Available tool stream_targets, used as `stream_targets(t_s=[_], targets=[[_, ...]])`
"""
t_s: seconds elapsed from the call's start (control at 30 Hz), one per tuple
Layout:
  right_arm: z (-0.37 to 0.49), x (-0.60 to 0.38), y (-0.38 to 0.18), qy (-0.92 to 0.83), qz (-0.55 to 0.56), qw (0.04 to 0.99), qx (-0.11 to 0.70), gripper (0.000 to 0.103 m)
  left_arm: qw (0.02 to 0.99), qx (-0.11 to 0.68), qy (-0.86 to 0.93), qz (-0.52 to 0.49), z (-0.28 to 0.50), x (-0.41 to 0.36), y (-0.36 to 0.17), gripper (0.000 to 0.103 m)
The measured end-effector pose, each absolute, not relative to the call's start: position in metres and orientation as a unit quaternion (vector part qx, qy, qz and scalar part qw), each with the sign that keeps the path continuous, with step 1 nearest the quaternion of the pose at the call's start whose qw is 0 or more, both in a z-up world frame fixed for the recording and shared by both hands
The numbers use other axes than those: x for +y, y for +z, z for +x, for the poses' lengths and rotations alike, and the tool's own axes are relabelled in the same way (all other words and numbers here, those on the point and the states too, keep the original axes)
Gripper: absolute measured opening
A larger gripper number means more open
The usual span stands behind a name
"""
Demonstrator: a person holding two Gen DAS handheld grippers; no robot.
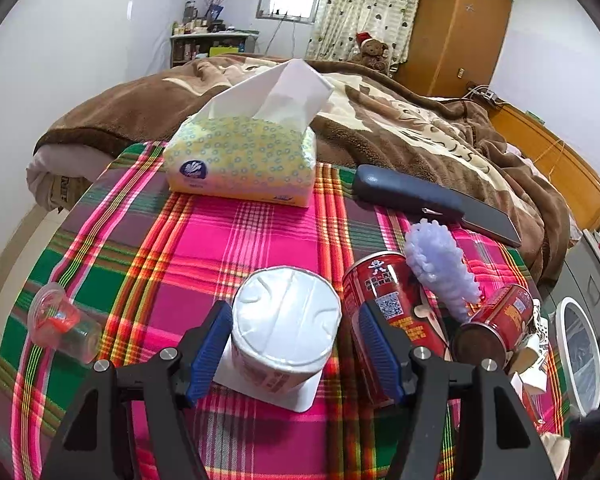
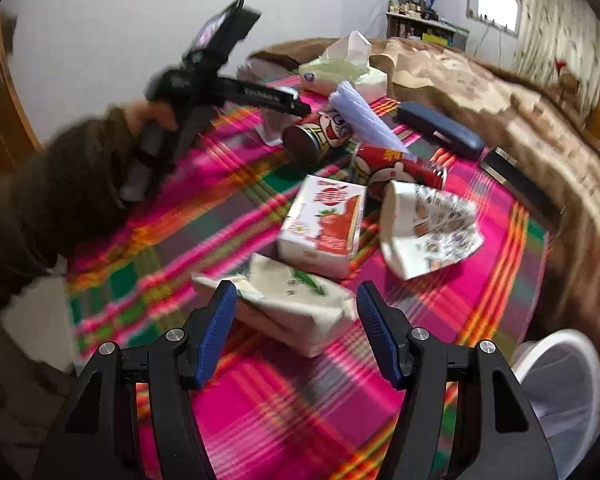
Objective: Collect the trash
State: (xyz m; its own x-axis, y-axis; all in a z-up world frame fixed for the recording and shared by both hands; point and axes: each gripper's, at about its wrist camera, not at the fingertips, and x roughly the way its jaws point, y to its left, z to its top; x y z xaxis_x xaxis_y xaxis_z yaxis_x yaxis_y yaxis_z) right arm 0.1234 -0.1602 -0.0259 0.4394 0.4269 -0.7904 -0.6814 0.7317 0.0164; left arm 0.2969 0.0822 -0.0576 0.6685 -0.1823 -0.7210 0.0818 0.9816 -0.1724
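On the plaid tablecloth [image 1: 204, 248] the views show two red drink cans [image 1: 384, 300] [image 1: 500, 320] lying at the right, one sealed white paper cup [image 1: 286, 320] near the middle, one clear plastic cup [image 1: 60, 322] tipped over at the near left, one pack of tissues [image 1: 240, 160] at the far side, one dark case [image 1: 408, 194], one pale purple brush [image 1: 440, 264], one red-and-white carton [image 2: 324, 224], one crumpled white carton [image 2: 296, 304], one printed paper wrapper [image 2: 428, 228] and two grippers

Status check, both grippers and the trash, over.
Left gripper open around white cup. Right gripper open over crumpled wrapper. Red cans crowd the cup's right side.
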Motion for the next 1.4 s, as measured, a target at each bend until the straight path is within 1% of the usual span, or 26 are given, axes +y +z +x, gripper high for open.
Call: stream_targets(t_s=[0.07, 0.13, 0.27, 0.37, 0.4, 0.43, 0.47, 0.5, 0.53, 0.57, 0.77, 0.87, 0.93, 0.97, 1.0, 1.03, 1.13, 1.4], targets=[[0.128, -0.157, -0.028, 0.333, -0.164, 0.835, 0.407, 0.064, 0.91, 0.405, -0.063, -0.061, 0.297, 0.082, -0.059, 0.065], [0.13, -0.154, -0.03, 0.358, -0.157, 0.82, 0.419, 0.064, 0.909, 0.405, -0.067, -0.067, 0.298, 0.084, -0.059, 0.065], [0.122, -0.148, -0.035, 0.344, -0.222, 0.817, 0.406, 0.064, 0.909, 0.406, -0.06, -0.072, 0.301, 0.09, -0.061, 0.065], [0.12, -0.155, -0.031, 0.352, -0.198, 0.817, 0.411, 0.064, 0.906, 0.411, -0.062, -0.083, 0.304, 0.093, -0.065, 0.065], [0.12, -0.157, -0.03, 0.355, -0.192, 0.817, 0.412, 0.062, 0.904, 0.414, -0.064, -0.087, 0.305, 0.093, -0.066, 0.065], [0.119, -0.158, -0.03, 0.353, -0.189, 0.818, 0.414, 0.053, 0.904, 0.414, -0.063, -0.089, 0.305, 0.094, -0.067, 0.065], [0.117, -0.159, -0.028, 0.348, -0.193, 0.821, 0.41, 0.048, 0.903, 0.414, -0.064, -0.091, 0.305, 0.095, -0.068, 0.064], [0.115, -0.158, -0.028, 0.345, -0.197, 0.823, 0.406, 0.043, 0.903, 0.415, -0.067, -0.092, 0.305, 0.096, -0.068, 0.057], [0.114, -0.157, -0.027, 0.341, -0.202, 0.824, 0.404, 0.042, 0.902, 0.414, -0.068, -0.096, 0.305, 0.097, -0.069, 0.052], [0.113, -0.155, -0.026, 0.339, -0.207, 0.825, 0.402, 0.042, 0.902, 0.414, -0.069, -0.097, 0.306, 0.098, -0.07, 0.049], [0.112, -0.14, -0.03, 0.339, -0.245, 0.819, 0.393, 0.041, 0.903, 0.412, -0.075, -0.097, 0.303, 0.098, -0.069, 0.048], [0.11, -0.141, -0.028, 0.339, -0.246, 0.82, 0.39, 0.034, 0.904, 0.411, -0.072, -0.095, 0.301, 0.099, -0.069, 0.048], [0.11, -0.141, -0.028, 0.336, -0.245, 0.821, 0.39, 0.023, 0.903, 0.412, -0.072, -0.099, 0.3, 0.1, -0.069, 0.048], [0.11, -0.14, -0.028, 0.335, -0.244, 0.822, 0.391, 0.02, 0.902, 0.413, -0.073, -0.102, 0.298, 0.101, -0.068, 0.048], [0.11, -0.14, -0.029, 0.335, -0.243, 0.822, 0.391, 0.015, 0.902, 0.413, -0.075, -0.102, 0.295, 0.101, -0.067, 0.048], [0.109, -0.139, -0.03, 0.335, -0.242, 0.822, 0.392, 0.012, 0.903, 0.411, -0.077, -0.099, 0.292, 0.101, -0.066, 0.048], [0.111, -0.138, -0.033, 0.333, -0.232, 0.824, 0.396, 0.01, 0.903, 0.411, -0.081, -0.095, 0.279, 0.1, -0.063, 0.048], [0.108, -0.138, -0.036, 0.332, -0.179, 0.834, 0.404, 0.01, 0.904, 0.408, -0.09, -0.093, 0.233, 0.101, -0.058, 0.048]])
